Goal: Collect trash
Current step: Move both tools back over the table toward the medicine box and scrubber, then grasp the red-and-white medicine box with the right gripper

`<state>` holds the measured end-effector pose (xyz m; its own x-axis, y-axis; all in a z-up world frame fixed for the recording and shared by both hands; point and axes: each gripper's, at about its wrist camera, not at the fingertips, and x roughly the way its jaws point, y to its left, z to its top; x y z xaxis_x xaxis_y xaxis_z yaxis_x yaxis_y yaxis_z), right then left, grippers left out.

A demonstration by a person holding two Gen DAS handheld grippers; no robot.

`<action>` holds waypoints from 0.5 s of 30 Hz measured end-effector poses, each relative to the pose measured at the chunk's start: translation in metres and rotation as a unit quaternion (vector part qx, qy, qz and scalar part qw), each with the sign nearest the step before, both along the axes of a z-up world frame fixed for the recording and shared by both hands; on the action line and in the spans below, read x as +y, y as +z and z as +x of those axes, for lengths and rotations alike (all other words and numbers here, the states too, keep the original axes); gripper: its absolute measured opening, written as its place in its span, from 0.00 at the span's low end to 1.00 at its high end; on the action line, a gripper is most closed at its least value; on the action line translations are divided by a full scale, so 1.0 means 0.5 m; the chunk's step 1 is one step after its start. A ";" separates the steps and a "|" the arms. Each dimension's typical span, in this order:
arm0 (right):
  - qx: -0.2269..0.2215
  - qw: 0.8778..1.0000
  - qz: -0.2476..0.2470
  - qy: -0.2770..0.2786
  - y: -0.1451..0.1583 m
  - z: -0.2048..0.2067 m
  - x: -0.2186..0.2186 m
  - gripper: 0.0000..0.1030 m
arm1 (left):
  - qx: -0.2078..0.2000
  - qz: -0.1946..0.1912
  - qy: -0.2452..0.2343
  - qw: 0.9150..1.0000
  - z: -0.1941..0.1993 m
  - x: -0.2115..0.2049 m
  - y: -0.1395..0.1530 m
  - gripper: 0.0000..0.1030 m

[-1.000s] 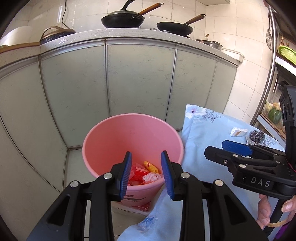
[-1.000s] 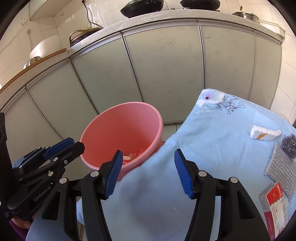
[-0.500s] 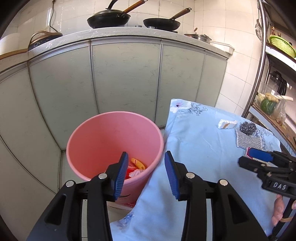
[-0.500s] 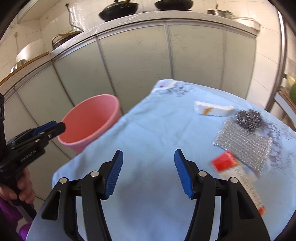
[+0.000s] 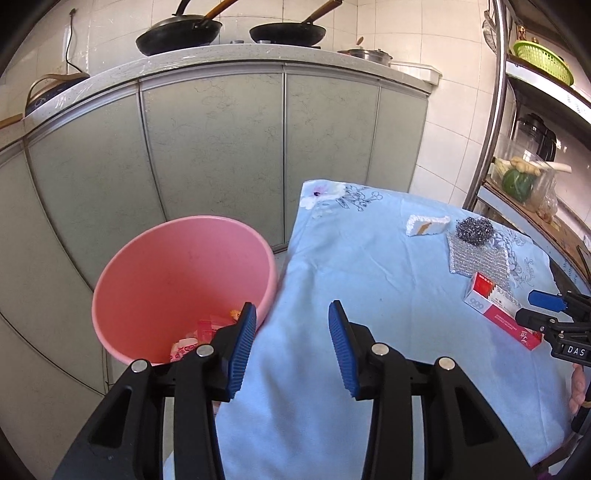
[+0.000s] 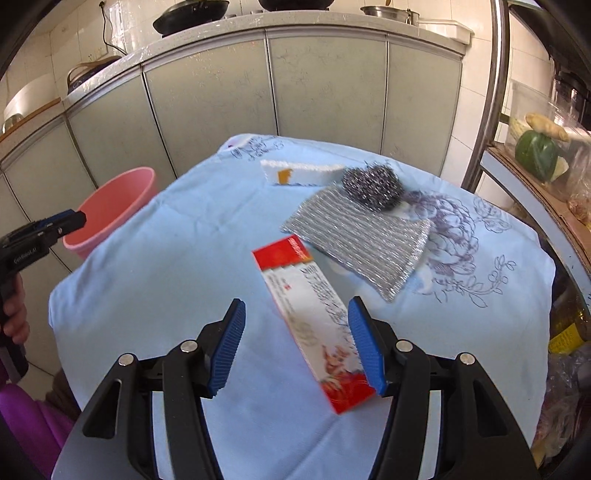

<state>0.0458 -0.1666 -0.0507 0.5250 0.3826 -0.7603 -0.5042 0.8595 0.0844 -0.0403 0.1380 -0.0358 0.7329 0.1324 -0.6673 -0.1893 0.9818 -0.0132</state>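
A second ago my right gripper (image 6: 295,347) looked at the round pink plastic bucket (image 6: 110,210) from close by; now it hangs over the long red-and-white cardboard box (image 6: 314,321), which lies flat on the light blue flowered cloth (image 6: 166,288) that covers the table. Its jaws stand spread, as wide as before, with the box's near end between them, close to the right pad; I cannot tell whether that pad touches it. My left gripper (image 5: 291,343) has shifted from above the bucket (image 5: 177,266) to the table's edge just beside it; its jaws are wider than a second ago and hold nothing. Wrappers (image 5: 192,338) lie in the bucket's bottom.

Beyond the box rest a silver woven scouring cloth (image 6: 365,243), a steel wool ball (image 6: 371,184) on its far corner, and a white foam block (image 6: 299,173). Behind stand grey-green cabinet doors (image 5: 214,155) under a pale counter with two black pans (image 5: 181,31). On the right, a metal shelf (image 6: 517,162) holds vegetables.
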 end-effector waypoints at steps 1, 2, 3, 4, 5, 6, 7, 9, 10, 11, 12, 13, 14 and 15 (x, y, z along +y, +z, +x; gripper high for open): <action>0.004 1.000 -0.005 0.003 -0.004 0.004 0.001 0.57 | 0.003 0.000 -0.002 1.000 0.003 -0.004 -0.003 0.39; 0.009 1.000 -0.010 0.006 -0.010 0.009 0.001 0.57 | 0.005 -0.001 -0.003 1.000 0.006 -0.007 -0.006 0.39; 0.013 1.000 -0.016 0.011 -0.016 0.014 0.002 0.57 | 0.008 -0.001 -0.005 1.000 0.010 -0.011 -0.008 0.39; 0.011 1.000 -0.022 0.012 -0.019 0.016 0.006 0.59 | 0.009 -0.001 -0.008 1.000 0.012 -0.015 -0.010 0.39; 0.011 0.999 -0.027 0.016 -0.024 0.019 0.009 0.59 | 0.010 0.001 -0.011 1.000 0.015 -0.020 -0.011 0.39; 0.014 0.999 -0.028 0.019 -0.028 0.022 0.011 0.59 | 0.011 0.002 -0.013 1.000 0.017 -0.024 -0.012 0.39; 0.016 0.999 -0.031 0.022 -0.034 0.026 0.014 0.59 | 0.012 0.004 -0.015 1.000 0.020 -0.028 -0.012 0.39; 0.014 0.999 -0.037 0.024 -0.042 0.032 0.017 0.59 | 0.013 0.007 -0.020 1.000 0.024 -0.035 -0.013 0.39; 0.010 0.999 -0.037 0.024 -0.043 0.034 0.016 0.59 | 0.014 0.009 -0.022 1.000 0.027 -0.038 -0.013 0.39; 0.008 0.999 -0.034 0.021 -0.044 0.038 0.013 0.59 | 0.014 0.011 -0.025 1.000 0.031 -0.043 -0.013 0.39; 0.010 0.999 -0.030 0.020 -0.045 0.041 0.011 0.59 | 0.015 0.012 -0.027 0.999 0.034 -0.047 -0.013 0.39; 0.014 1.000 -0.023 0.016 -0.047 0.045 0.006 0.59 | 0.015 0.012 -0.031 0.999 0.039 -0.052 -0.012 0.39; 0.018 1.000 -0.023 0.010 -0.050 0.048 0.002 0.59 | 0.016 0.012 -0.035 0.999 0.044 -0.057 -0.012 0.39; 0.024 0.999 -0.024 0.006 -0.054 0.050 -0.001 0.59 | 0.016 0.013 -0.039 0.999 0.048 -0.064 -0.011 0.39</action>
<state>0.0708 -0.1672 -0.0779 0.4835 0.3510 -0.8019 -0.5110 0.8570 0.0670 -0.0162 0.1061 -0.0411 0.7196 0.0930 -0.6881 -0.1123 0.9935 0.0168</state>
